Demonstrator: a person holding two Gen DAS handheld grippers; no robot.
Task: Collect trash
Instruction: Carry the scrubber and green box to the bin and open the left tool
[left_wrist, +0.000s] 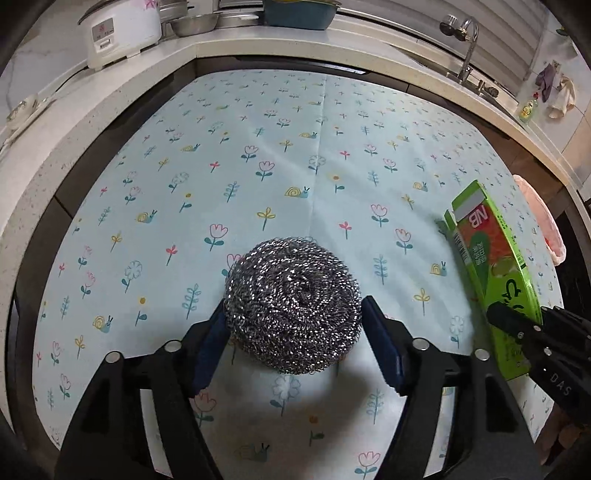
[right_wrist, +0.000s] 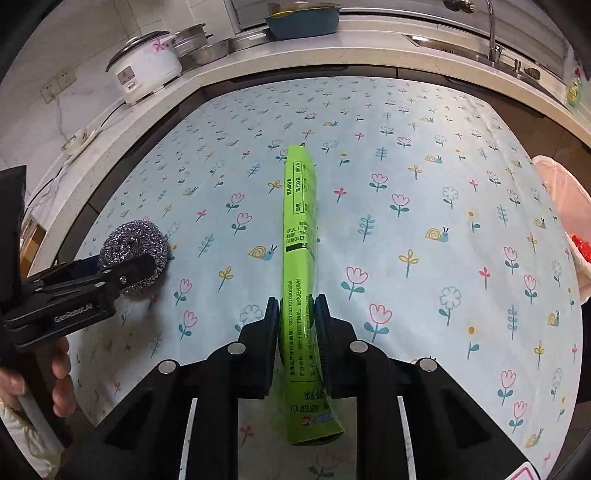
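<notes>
Your left gripper (left_wrist: 293, 321) has its 2 fingers spread around the steel wool scourer (left_wrist: 293, 306), which sits on the flowered tablecloth (left_wrist: 258, 147); the blue pad (left_wrist: 210, 350) on one side is at the scourer's edge, the other pad stands just clear, so the grasp is released. Your right gripper (right_wrist: 295, 317) is clenched on the flat green box (right_wrist: 300, 236), pads pressing both broad faces near its close end, the box pointing away over the cloth, edge up. In the left wrist view that box stands near the cloth's right edge, beside a pink bag (left_wrist: 543, 218). A rice cooker (right_wrist: 147, 66) stands on the counter (right_wrist: 332, 55) beyond. Your hand (right_wrist: 55, 376) shows at the right wrist view's left edge
</notes>
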